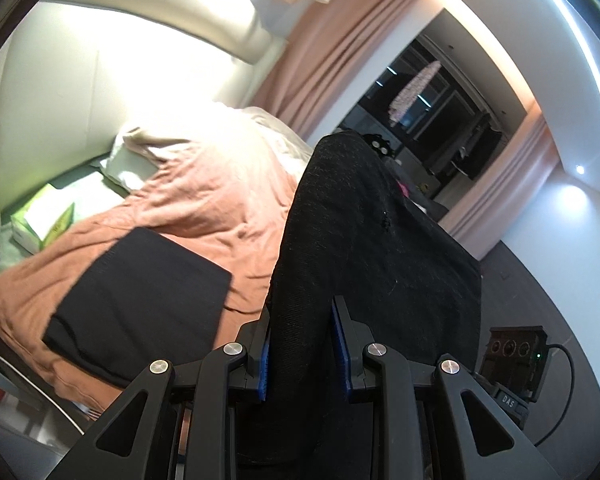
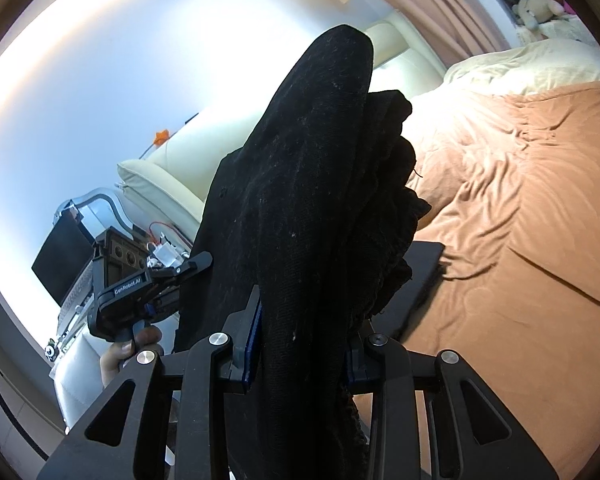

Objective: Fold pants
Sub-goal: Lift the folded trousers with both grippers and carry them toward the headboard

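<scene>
1. Black knit cloth fills both views: the pants [image 1: 364, 216] hang lifted above the bed [image 1: 204, 208], pinched at two places, with the left tongs [image 1: 304, 354] closed on one bunch and the right tongs [image 2: 300, 354] closed on another; the blue pads [image 1: 342, 348] press the fabric from both sides

2. Seen from the right wrist, the other tool [image 2: 140, 284] sits to the left, gripped by a hand [image 2: 120, 356], so the cloth spans between the two holds

3. To do this step well, I judge both holds should travel together and level, keeping the span taut enough that no slack drags; the cloth should come down flat on the bed, edges lined up, before either grip lets go

4. A dark folded piece [image 1: 140, 304] already lies on the blanket [image 2: 520, 208]; the pants should land beside it, not half across it

5. Materials: the pants are a soft, matte, slightly linty knit that bunches thickly and droops in rounded folds, with a ragged crumpled edge on the right-hand side; the blanket is rust-coloured, thin and heavily creased; the tongs are hard black plastic with metal pivots
</scene>
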Demonstrator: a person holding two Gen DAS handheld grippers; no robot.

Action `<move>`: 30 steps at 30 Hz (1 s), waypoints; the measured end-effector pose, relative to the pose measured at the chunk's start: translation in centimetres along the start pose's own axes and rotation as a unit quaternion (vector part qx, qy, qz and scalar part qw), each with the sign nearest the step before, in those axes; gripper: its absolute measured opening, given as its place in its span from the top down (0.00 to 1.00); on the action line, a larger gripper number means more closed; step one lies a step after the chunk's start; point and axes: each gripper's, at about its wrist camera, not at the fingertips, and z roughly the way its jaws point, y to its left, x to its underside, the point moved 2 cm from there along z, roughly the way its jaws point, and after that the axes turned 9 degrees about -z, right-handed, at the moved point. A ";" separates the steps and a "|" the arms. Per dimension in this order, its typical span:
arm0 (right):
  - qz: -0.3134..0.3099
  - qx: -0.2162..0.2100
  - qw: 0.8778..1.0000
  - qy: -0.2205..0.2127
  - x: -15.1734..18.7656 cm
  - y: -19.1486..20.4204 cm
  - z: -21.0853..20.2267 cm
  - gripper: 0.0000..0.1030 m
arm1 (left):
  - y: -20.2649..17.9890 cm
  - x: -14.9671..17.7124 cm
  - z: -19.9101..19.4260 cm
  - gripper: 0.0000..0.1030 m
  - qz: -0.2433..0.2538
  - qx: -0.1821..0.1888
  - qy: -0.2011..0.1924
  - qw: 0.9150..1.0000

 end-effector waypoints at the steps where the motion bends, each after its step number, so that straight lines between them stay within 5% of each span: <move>1: 0.000 -0.001 1.000 0.002 -0.1 -0.1 0.7 0.72 | 0.8 -0.6 0.1 0.74 -0.004 -0.005 -0.001 1.000; 13: 0.014 -0.016 0.999 0.037 -1.0 -2.3 10.7 0.73 | 9.2 -6.0 2.6 0.74 -0.043 -0.052 -0.001 0.998; 30: 0.070 -0.025 0.993 0.089 -0.2 -7.0 20.4 0.73 | 17.3 -8.9 8.8 0.74 -0.084 -0.124 0.021 0.988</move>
